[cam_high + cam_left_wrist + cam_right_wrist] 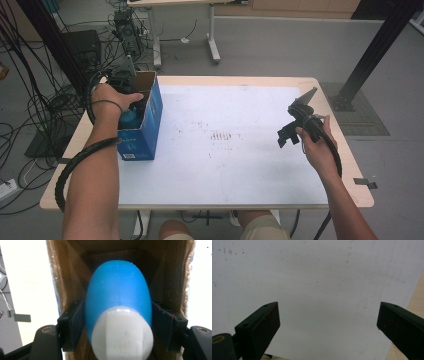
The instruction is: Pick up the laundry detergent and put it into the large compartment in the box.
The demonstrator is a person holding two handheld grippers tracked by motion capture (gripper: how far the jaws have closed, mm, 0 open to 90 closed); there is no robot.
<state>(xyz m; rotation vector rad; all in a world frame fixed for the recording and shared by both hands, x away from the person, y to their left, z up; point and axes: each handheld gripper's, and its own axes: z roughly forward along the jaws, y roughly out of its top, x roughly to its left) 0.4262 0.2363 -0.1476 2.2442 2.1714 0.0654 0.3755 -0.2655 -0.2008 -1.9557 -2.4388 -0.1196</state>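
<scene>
Blue bottle [117,290] w/ white cap [122,333] sits inside the cardboard box [150,107], which stands at the far-left part of the table [240,170]. Judging by the setup, the job is putting the bottle into that box.

Left gripper [117,323] reaches down into the box's open top. Its jaws flank the bottle just under the shoulder, one per side; the left pad looks flush w/ the plastic, the right seems to show a thin dark gap, but shadow makes that hard to call. Prob. the grip is slackening, not a firm clamp, and the bottle looks to rest on the box interior.

Bottle's long axis runs along the box depth: base points to the box bottom, cap end toward the opening and the gripper cam. That fits a narrow box, lengthwise being the only way in.

Right gripper [295,127] hangs over the right side of the table, well apart from the box, jaws spread wide w/ nothing between them, white surface beneath. Likely parked to stay out of the way.
</scene>
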